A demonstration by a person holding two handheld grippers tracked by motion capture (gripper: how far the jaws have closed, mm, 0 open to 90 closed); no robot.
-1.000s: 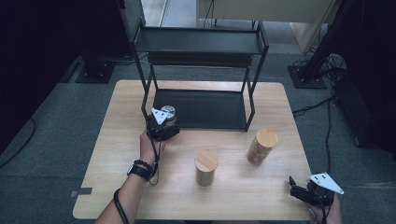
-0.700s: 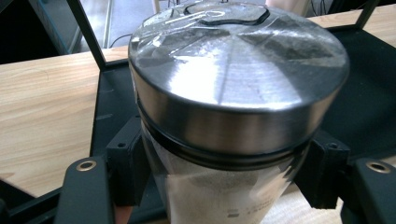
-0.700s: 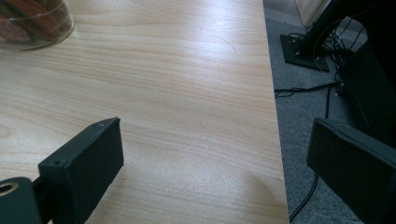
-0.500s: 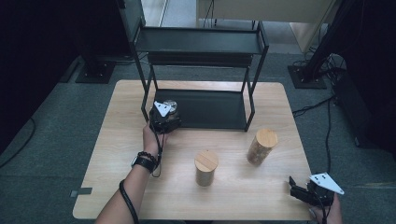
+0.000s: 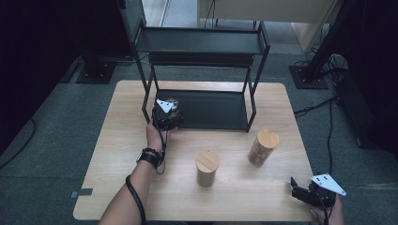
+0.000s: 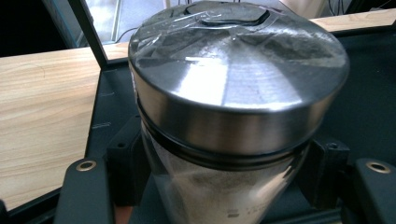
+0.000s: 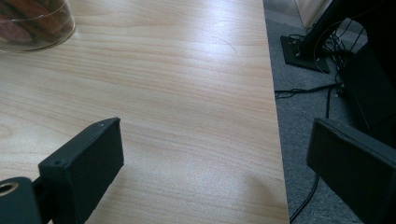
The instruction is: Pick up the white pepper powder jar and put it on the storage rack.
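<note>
Light wooden table (image 5: 112,154) on grey carpet. Black metal 2-tier shelf rack (image 5: 202,44) at the table's far edge. 2 cylindrical jars with wooden lids: one near centre (image 5: 207,169), one to its right (image 5: 263,146), apart.

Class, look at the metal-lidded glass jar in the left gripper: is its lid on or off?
On. In the left gripper view the round silver metal lid sits seated on the glass jar, a dark seal ring beneath its rim.
</note>
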